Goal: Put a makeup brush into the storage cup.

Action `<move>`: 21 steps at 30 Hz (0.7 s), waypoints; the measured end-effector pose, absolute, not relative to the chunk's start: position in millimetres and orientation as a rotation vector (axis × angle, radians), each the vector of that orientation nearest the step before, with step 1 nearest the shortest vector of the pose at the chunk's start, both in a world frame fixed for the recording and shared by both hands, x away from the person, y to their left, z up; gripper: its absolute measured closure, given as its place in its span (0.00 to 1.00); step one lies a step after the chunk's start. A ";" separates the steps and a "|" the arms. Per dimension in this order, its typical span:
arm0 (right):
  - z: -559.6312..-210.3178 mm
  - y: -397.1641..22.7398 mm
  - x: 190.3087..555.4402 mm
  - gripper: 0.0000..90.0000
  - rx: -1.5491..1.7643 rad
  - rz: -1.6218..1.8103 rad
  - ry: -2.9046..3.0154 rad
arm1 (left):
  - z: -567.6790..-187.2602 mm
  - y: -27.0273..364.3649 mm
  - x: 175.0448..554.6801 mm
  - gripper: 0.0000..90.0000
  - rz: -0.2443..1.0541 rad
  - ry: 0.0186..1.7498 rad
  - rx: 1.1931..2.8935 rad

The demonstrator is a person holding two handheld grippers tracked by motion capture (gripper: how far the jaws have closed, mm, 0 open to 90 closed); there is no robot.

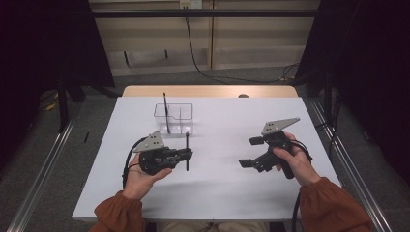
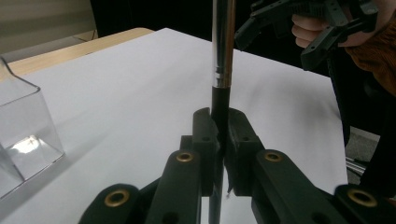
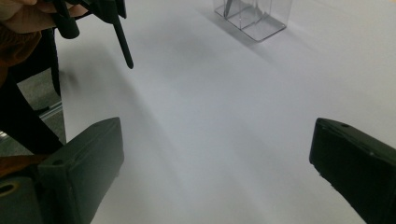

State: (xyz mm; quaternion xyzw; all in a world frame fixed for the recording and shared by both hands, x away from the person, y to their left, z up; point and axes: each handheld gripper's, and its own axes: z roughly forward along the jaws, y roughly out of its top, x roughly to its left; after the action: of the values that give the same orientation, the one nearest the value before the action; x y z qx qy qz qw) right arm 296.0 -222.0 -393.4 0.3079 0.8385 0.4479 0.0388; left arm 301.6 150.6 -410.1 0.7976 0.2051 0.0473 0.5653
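Item: pen (image 1: 187,151) — slim, dark barrel with a silvery band, clamped upright between the closed jaws of the left gripper (image 1: 186,154), above the white table cover (image 1: 217,188), just in front of the clear container (image 1: 174,119). In the left gripper view, pads (image 2: 205,135) pressed on the dark lower barrel below the band, shaft rising straight up out of frame.

Item: clear container — rectangular, partitioned, toward the far side of the cover. One dark pen-like stick (image 1: 166,112) already standing in the left compartment, leaning slightly; right compartment apparently free.

Item: right gripper (image 1: 251,152) — jaws wide apart, nothing between them, held off to the right, well apart from the container. Right gripper view: bare cover between the two black jaws, container (image 3: 254,16) far ahead.

Step judged in hand: carrying the held pen to the container for dropping in upright.

Handling notes:
- Keep the barrel vertical; grip sits low on the shaft, so likely top-heavy — no sudden wrist rolls.
- Lift enough for the lower tip to pass the rim before moving forward.
- Aim for a compartment's middle, away from the partition and the standing stick.
- Lower until the tip is well inside, then part the jaws slowly.
- Light plastic walls — avoid nudging; right gripper available to steady if needed.
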 end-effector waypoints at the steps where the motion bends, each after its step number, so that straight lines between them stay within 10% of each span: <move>1: -395.4 -224.6 293.9 0.03 0.948 1.366 2.572 | -410.1 151.7 301.8 0.94 0.113 0.485 1.873; 21: -420.1 -266.3 269.1 0.04 1.126 1.407 2.271 | -404.8 173.7 306.4 0.94 0.156 0.535 1.852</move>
State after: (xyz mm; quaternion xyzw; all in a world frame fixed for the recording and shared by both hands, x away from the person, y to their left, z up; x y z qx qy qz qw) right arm 269.1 -266.3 -420.1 0.3855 0.7776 0.4817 0.1210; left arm 306.4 173.7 -404.8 0.7882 0.2279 0.0662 0.5679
